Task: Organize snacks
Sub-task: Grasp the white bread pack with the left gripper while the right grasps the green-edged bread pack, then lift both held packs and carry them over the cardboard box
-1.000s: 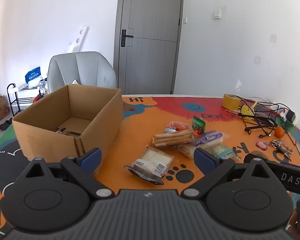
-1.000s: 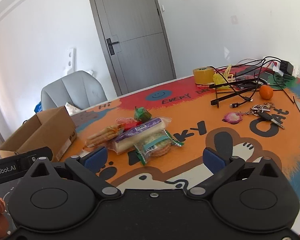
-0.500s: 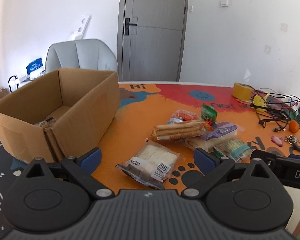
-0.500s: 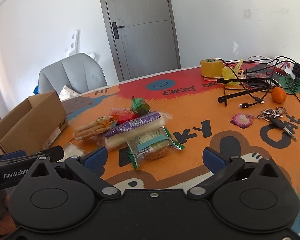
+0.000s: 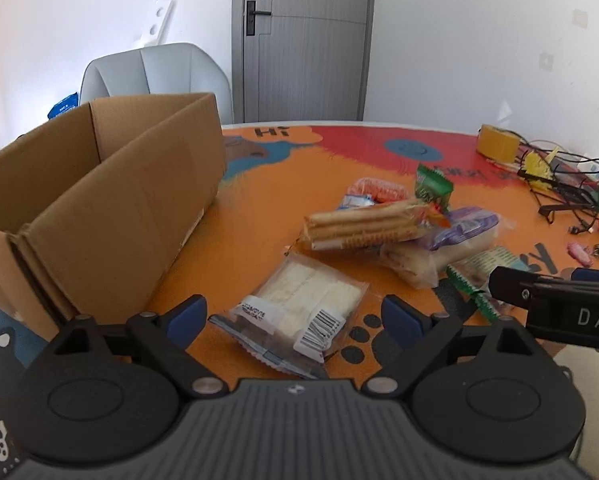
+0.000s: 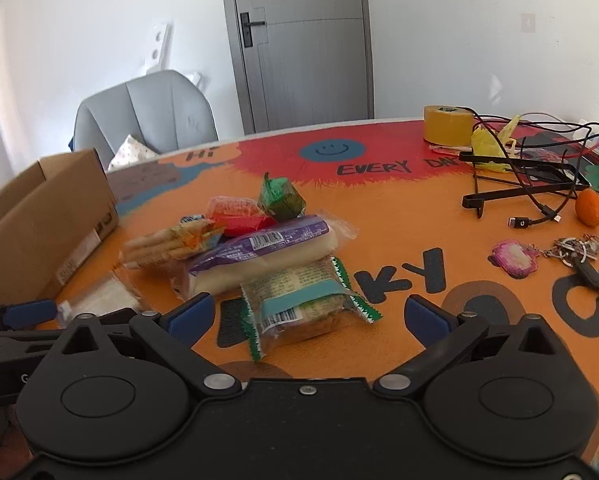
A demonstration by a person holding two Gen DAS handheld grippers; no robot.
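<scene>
My left gripper (image 5: pixel 293 316) hangs wide open, jaws just narrowing, over the clear-wrapped white cake pack (image 5: pixel 299 316) beside the cardboard box (image 5: pixel 111 200). Probably light, squashy, crinkly-slick; I'd pinch across its middle.

a plain home room: grey door (image 5: pixel 303 40), white walls, padded grey chair (image 5: pixel 155 68), cartoon-printed bench (image 6: pixel 379 168) strewn with keys (image 6: pixel 579 252) and cables (image 6: pixel 539 184).

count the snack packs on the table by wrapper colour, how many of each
clear pack of white slices: 1
orange biscuit-stick pack: 1
purple roll pack: 1
green-edged cracker pack: 1
red pack: 1
small green pack: 1
total: 6
</scene>
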